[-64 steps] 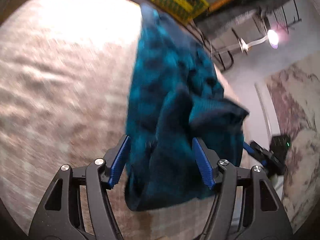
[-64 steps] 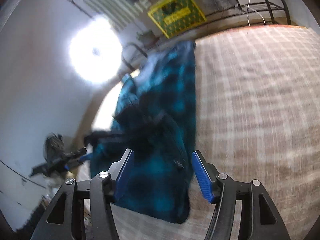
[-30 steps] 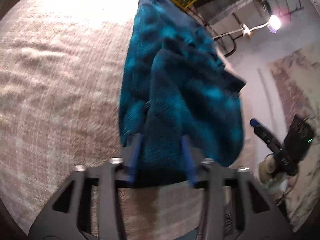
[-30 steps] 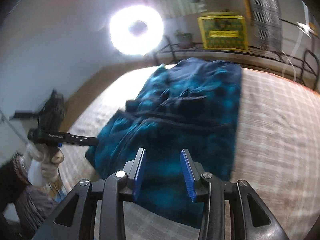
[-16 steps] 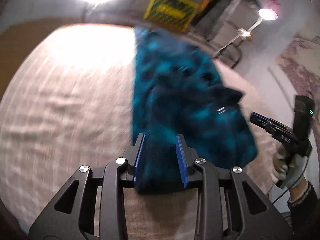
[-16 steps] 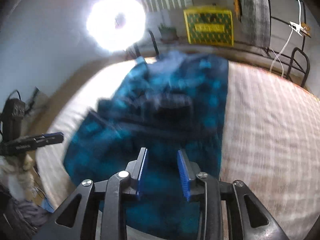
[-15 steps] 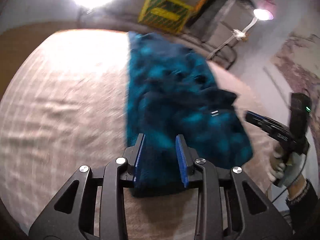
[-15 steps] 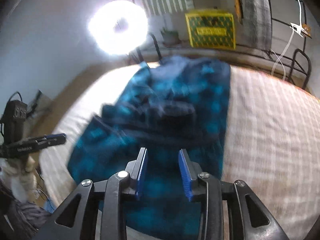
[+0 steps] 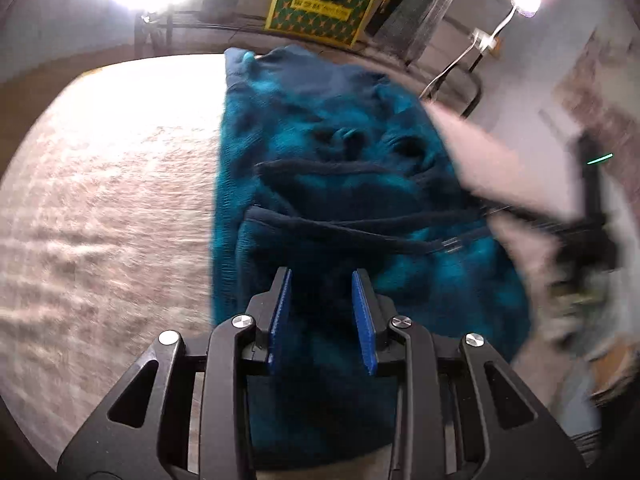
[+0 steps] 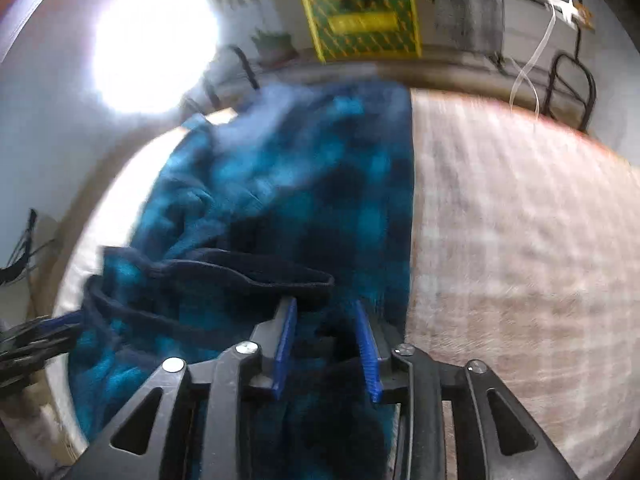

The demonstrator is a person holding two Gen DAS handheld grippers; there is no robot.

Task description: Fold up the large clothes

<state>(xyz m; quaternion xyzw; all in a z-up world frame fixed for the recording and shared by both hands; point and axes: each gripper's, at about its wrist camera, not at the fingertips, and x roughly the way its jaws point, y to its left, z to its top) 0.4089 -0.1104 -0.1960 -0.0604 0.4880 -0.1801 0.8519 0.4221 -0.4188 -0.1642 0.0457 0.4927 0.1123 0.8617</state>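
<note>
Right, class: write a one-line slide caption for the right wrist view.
Right gripper clamps the near edge of a blue plaid garment lying on a beige bed cover.

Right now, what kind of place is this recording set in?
Probably a lived-in room used for filming: a blue plaid garment lies on a wide beige woven surface, a ring light glares, and a yellow crate sits among metal racks.

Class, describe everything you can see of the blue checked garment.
The garment is a thick, fleecy piece in teal and dark navy checks with dark trimmed edges. It lies lengthwise and partly folded on the beige woven surface, rumpled in the middle. Its near edge is bunched between the pads of the left gripper and the right gripper, both closed on it.
</note>
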